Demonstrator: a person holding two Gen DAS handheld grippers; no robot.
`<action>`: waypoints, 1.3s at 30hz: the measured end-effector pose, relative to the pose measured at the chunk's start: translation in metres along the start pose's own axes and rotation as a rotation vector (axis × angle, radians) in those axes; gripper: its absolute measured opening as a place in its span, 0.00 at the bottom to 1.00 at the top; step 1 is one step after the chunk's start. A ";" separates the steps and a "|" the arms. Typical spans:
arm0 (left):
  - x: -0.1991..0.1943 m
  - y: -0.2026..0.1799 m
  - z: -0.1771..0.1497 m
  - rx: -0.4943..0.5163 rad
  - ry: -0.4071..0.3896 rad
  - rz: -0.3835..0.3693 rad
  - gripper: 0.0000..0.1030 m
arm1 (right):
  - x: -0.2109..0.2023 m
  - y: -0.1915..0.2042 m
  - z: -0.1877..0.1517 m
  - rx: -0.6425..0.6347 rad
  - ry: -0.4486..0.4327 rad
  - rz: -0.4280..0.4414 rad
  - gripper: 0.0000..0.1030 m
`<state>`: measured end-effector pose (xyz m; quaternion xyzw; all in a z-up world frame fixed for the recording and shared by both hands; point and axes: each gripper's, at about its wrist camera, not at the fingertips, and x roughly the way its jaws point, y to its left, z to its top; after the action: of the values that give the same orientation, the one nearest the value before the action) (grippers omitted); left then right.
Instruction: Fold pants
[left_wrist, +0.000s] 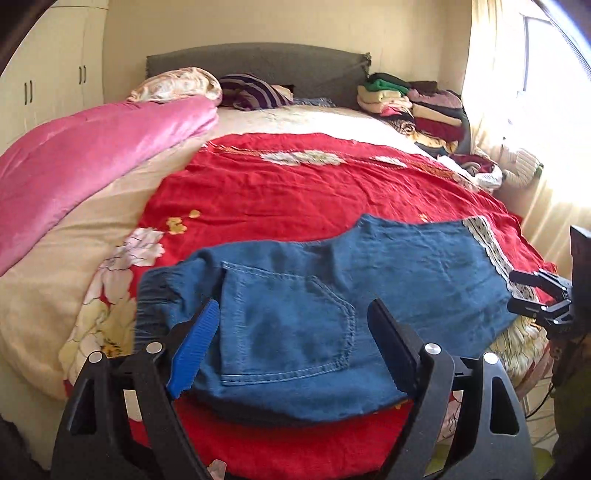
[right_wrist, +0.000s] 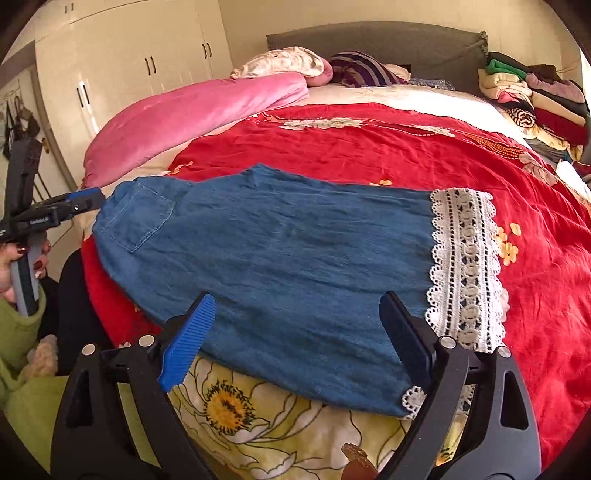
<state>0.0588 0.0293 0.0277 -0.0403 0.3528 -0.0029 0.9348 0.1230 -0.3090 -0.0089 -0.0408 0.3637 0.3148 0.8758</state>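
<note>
Both tools: my left tool (left_wrist: 291, 332) and right tool (right_wrist: 297, 325) gape, empty | pants (right_wrist: 280, 251) lie flat on bed (right_wrist: 517, 332) | advice: I grip waist at 9 o'clock, lace hem (right_wrist: 465, 266) at 3, evenly.

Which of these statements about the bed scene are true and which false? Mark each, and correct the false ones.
1. The blue pants lie on a red floral cover. True.
2. The left gripper is clamped on the waistband. False: its jaws stand open, holding nothing.
3. The pants have a white lace hem. True.
4. The right gripper holds the lace hem. False: it is open, apart from the hem.
</note>
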 end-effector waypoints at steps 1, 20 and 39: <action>0.003 -0.003 -0.001 0.009 0.007 -0.006 0.79 | 0.001 0.001 0.001 -0.001 -0.002 0.003 0.83; 0.036 -0.033 -0.007 0.074 0.098 -0.051 0.96 | 0.006 0.001 0.020 -0.011 -0.033 -0.030 0.91; 0.123 -0.087 -0.002 0.209 0.219 -0.076 0.96 | 0.050 -0.036 -0.003 0.073 0.117 -0.122 0.91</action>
<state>0.1517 -0.0619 -0.0481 0.0444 0.4488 -0.0792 0.8890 0.1688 -0.3123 -0.0499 -0.0492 0.4224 0.2442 0.8715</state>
